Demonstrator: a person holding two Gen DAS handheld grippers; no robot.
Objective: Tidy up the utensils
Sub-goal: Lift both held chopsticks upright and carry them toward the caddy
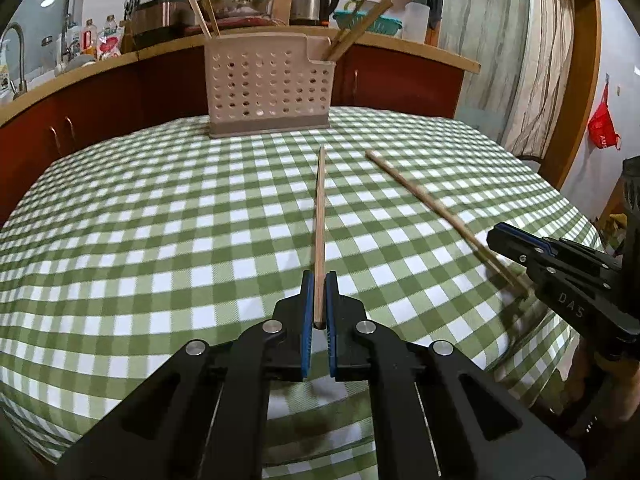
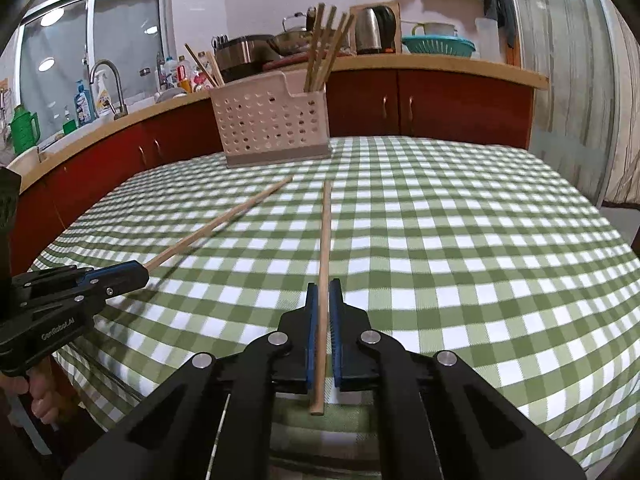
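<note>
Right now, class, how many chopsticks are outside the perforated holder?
2. The left chopstick is clamped in the left hand-held gripper; the right chopstick is clamped in the right hand-held gripper. Both point toward the holder. None seems hidden.

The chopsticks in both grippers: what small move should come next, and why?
Probably carry the left gripper's chopstick forward to the perforated holder. Both grippers already pinch one chopstick each (right gripper, chopstick), and the holder ahead already has chopsticks standing in it.
</note>
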